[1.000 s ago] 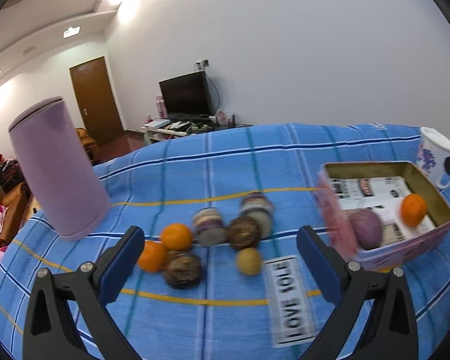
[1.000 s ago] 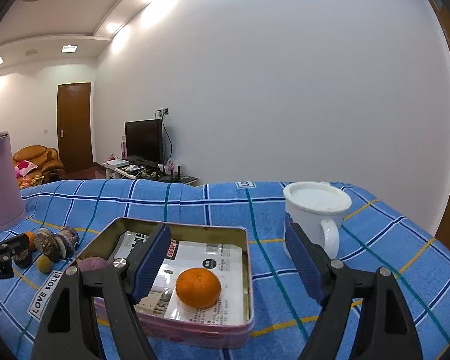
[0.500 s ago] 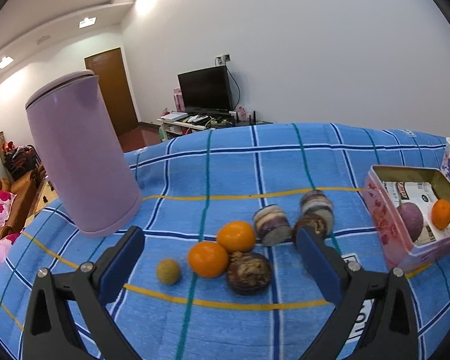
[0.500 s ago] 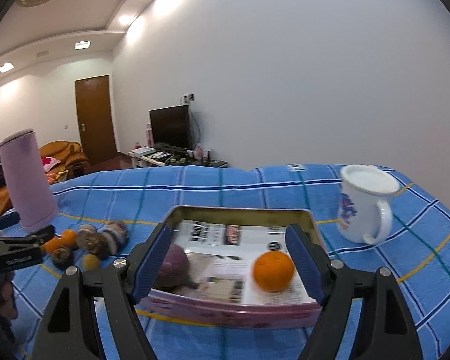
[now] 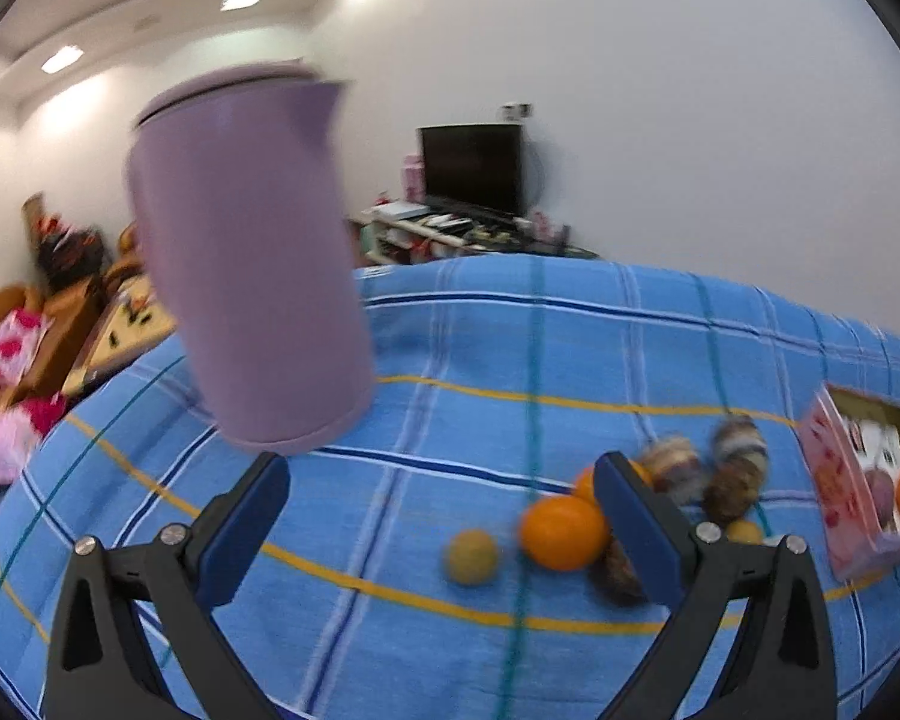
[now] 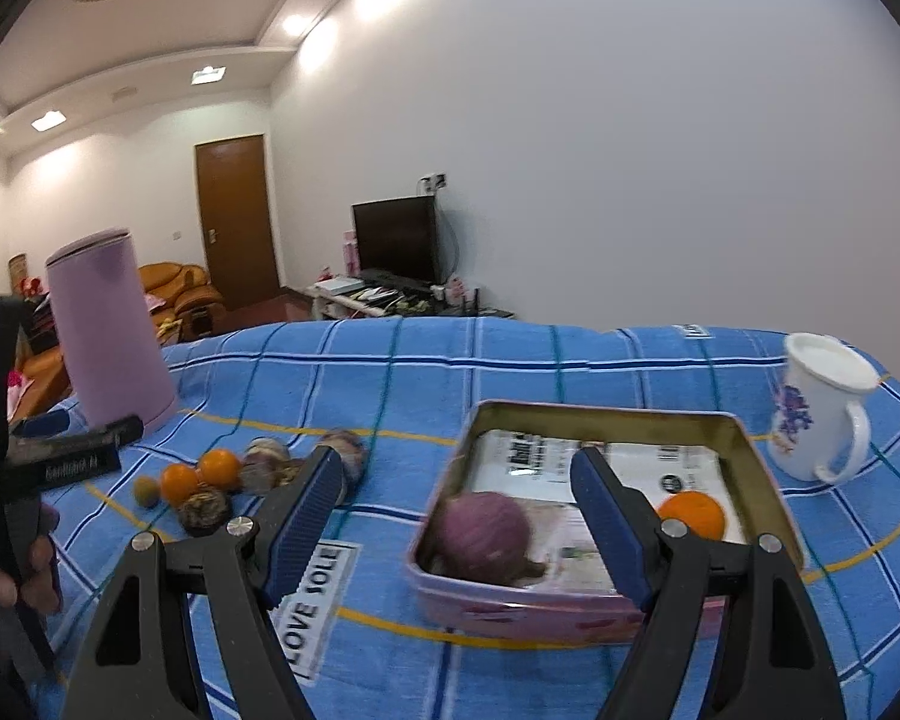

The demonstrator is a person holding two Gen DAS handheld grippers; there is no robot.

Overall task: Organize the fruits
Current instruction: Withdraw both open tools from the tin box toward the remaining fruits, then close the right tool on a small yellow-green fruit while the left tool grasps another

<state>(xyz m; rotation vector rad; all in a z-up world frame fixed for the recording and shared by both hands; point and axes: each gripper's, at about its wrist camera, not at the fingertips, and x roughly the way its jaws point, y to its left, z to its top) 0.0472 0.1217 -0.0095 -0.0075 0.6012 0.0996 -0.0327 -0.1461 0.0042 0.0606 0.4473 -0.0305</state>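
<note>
Only the right wrist view showed the white mug [image 6: 822, 408] and the whole tin tray [image 6: 756, 474], which held one purple fruit [image 6: 486, 531] and one orange [image 6: 693, 513]. On the blue cloth-covered bench [image 5: 510, 348] stood one lilac jug [image 5: 252, 264]; two loose oranges [image 5: 561, 531] lay beside one small yellow fruit [image 5: 471, 555]. Left hand-held gripper [image 5: 441, 516] and right hand-held gripper [image 6: 456, 510] both stood apart, empty.

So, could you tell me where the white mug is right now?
In the right wrist view, the white mug stands upright at the far right of the blue cloth, just beyond the tin's right corner.
</note>
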